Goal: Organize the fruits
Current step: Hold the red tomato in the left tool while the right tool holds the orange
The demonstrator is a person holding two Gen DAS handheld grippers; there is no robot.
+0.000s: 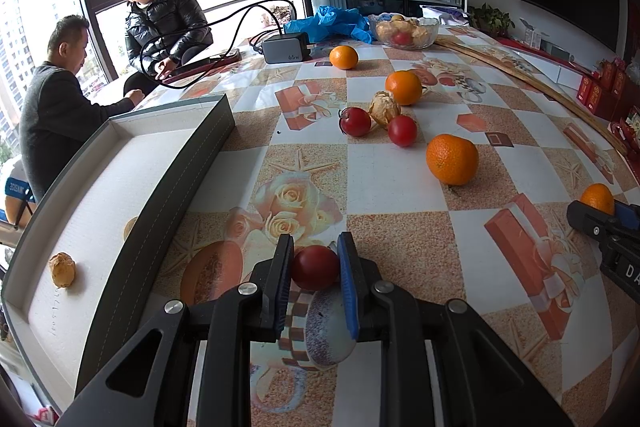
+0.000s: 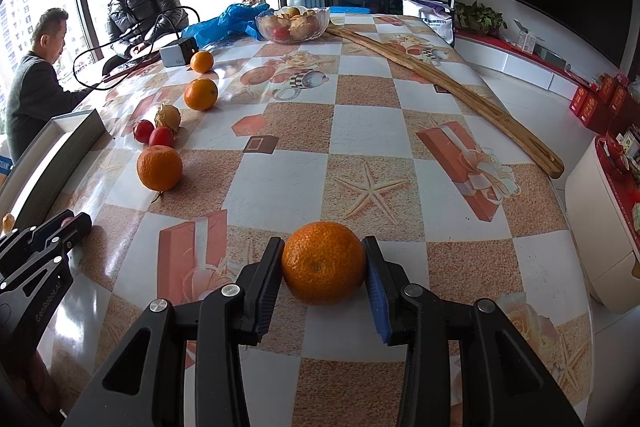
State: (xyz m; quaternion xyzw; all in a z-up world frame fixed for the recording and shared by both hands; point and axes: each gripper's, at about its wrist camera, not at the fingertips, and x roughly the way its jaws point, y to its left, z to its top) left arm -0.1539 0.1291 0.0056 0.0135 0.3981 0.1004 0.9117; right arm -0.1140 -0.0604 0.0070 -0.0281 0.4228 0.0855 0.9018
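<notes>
Glossy checkered oilcloth printed with starfish, roses and gift boxes covers your counter [image 2: 360, 131], and daylight from the windows at the upper left glares off it.

Your left gripper [image 1: 314, 267] is clamped on a small, smooth red fruit [image 1: 315, 267] at the bottom centre of the left wrist view, both ribbed pads pressing its sides. Your right gripper [image 2: 324, 269] has a dimpled, round orange [image 2: 324, 263] between its pads at the bottom centre of the right wrist view; both pads touch its peel, and the orange sits on the counter.

Counted in the left wrist view: 4 oranges in all, 3 loose ones running from the middle toward the top [image 1: 452, 159] and the 1 at the right edge with your right gripper. 2 more shiny red fruits [image 1: 355, 121] lie mid-frame, with 1 papery, wrinkled tan husk fruit [image 1: 385, 108] touching them.

At the left, 1 shallow rectangular tray [image 1: 176, 187] with dark stitched walls and a white textured lining holds 1 tan, lumpy fruit [image 1: 62, 269]. At the top, 1 scalloped glass bowl [image 1: 405, 31] holds more fruit beside crumpled blue plastic [image 1: 332, 23]. 1 long wooden strip [image 2: 452, 83] lies along the right side.
</notes>
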